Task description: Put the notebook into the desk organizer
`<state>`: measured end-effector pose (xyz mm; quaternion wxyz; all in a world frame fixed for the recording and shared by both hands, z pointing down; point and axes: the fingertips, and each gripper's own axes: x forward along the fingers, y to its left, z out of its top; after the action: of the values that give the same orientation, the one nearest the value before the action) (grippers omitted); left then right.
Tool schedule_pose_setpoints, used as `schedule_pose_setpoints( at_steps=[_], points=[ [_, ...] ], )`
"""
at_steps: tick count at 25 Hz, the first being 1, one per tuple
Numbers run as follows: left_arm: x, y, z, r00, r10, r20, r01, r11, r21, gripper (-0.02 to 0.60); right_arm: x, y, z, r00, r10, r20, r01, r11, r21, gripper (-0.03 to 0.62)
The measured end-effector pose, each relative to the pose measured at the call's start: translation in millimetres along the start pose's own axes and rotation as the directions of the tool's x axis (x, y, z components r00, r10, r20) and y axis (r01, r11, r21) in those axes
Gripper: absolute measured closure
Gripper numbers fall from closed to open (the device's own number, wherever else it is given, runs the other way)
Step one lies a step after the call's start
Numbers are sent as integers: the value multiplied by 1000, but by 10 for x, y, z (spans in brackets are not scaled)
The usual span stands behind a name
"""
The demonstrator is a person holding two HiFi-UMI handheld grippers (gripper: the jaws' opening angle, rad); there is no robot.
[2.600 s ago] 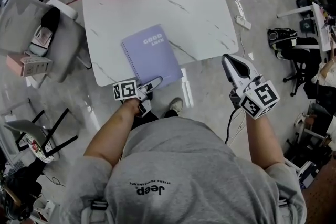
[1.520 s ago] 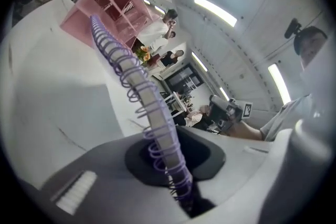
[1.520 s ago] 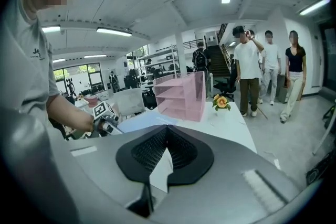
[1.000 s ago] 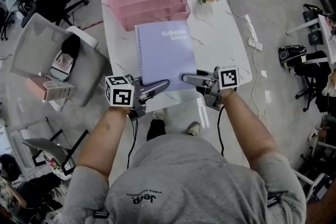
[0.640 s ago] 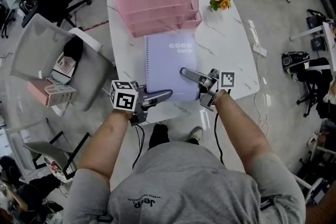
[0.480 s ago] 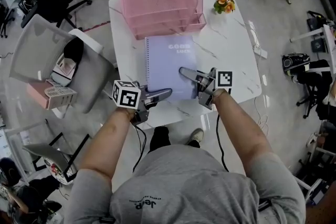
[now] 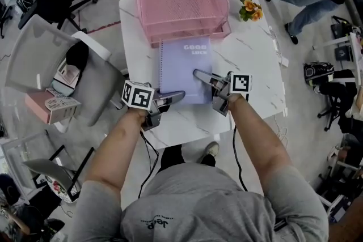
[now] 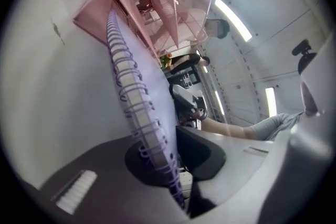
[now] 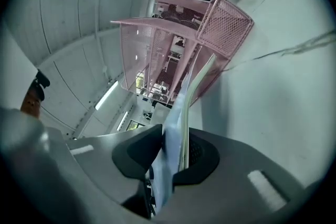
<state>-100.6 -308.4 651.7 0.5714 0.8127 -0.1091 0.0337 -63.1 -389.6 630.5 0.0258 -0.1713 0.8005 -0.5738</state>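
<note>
Notebook (image 7: 185,68): pinched by left gripper (image 7: 177,95) and just-closed right gripper (image 7: 199,74). Risk: the edge ahead of them may snag the rim of the desk organizer (image 7: 182,32).

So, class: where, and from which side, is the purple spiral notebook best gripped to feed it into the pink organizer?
Grip the notebook by its near short edge, from the person's side: left gripper on the spiral corner, right gripper, jaws having just closed, on the open-page corner. It is thin and flat, and its far edge must stay free to enter the organizer.
</note>
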Motion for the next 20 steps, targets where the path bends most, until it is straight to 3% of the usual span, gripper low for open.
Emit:
schedule_pose_setpoints(
  at_steps=[3, 7, 10, 13, 17, 20],
  points=[
    [-29, 69, 42, 1000, -10, 17, 10, 999, -51, 491, 103, -89, 47, 999, -23, -24, 23, 1000, -6, 526],
    [-46, 178, 167, 999, -3, 46, 7, 996, -89, 491, 162, -307, 121, 991, -128, -46, 130, 991, 39, 522],
    [-58, 251, 340, 994, -10, 105, 23, 992, -126, 491, 234, -311, 226, 996, -90, -18, 92, 991, 101, 519],
    [-88, 355, 572, 983, 1, 182, 30, 986, -166, 491, 167, -346, 253, 996, -86, -20, 88, 987, 136, 447],
    [6, 403, 779, 983, -6, 184, 39, 984, -174, 491, -27, -363, 149, 997, -76, -4, 76, 987, 141, 433],
    [56, 502, 898, 988, 37, 151, -12, 986, -167, 491, -204, -347, 22, 997, -79, 7, 77, 983, 167, 431]
  ],
)
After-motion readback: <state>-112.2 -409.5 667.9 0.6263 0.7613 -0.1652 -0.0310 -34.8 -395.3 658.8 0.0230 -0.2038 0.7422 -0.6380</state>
